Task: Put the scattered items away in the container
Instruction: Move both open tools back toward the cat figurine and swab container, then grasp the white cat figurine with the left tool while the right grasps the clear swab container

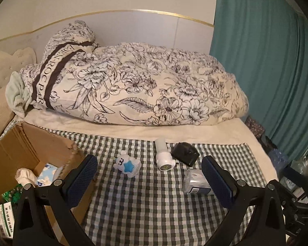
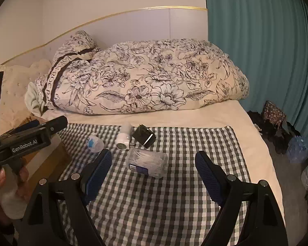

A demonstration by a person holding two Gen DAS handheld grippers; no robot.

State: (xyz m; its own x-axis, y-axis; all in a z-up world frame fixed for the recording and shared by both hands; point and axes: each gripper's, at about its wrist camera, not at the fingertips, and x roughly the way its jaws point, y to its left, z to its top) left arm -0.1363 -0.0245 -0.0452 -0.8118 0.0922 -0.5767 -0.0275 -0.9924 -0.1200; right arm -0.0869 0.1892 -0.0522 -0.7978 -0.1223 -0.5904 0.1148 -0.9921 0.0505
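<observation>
With both my claws spread apart and clamped on nothing, my right gripper hovers at the clear tub of cotton swabs on the checked cloth, while my left gripper hangs beside the cardboard box, facing the star toy, white bottle and black charger.

"GenRobot.AI" stands on the left tongs' body; the duvet's band reads "ROC PAR".
</observation>
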